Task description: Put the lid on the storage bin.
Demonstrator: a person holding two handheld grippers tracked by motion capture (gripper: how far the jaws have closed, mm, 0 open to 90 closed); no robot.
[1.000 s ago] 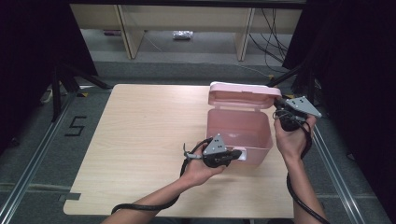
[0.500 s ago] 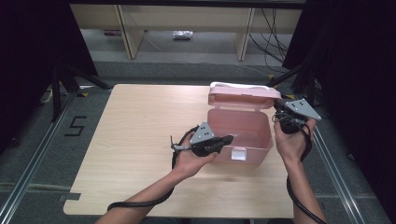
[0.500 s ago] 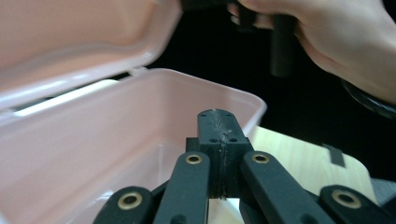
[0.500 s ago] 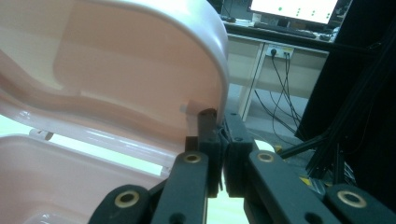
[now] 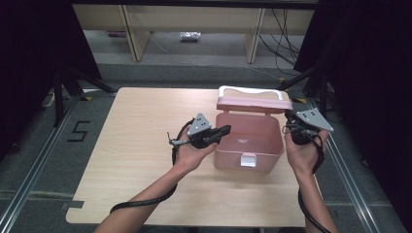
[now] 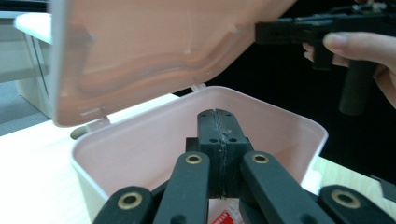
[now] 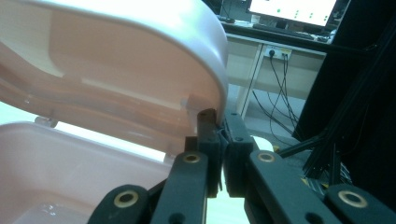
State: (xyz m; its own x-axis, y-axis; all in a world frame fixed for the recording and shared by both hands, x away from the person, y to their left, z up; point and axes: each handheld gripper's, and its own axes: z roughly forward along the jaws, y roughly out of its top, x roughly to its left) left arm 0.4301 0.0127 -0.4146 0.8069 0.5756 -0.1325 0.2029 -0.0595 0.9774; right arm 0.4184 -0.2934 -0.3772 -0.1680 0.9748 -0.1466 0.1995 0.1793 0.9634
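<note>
Propping lid [image 5: 253,103] of pink box [image 5: 248,141] open, right gripper [image 7: 218,135] seemingly clenched at its rim; left gripper [image 6: 219,142] clenched empty, poised above the opening.

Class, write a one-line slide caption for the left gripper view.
Shut left hand-held gripper poised over the open pink box, its lid raised behind.
</note>
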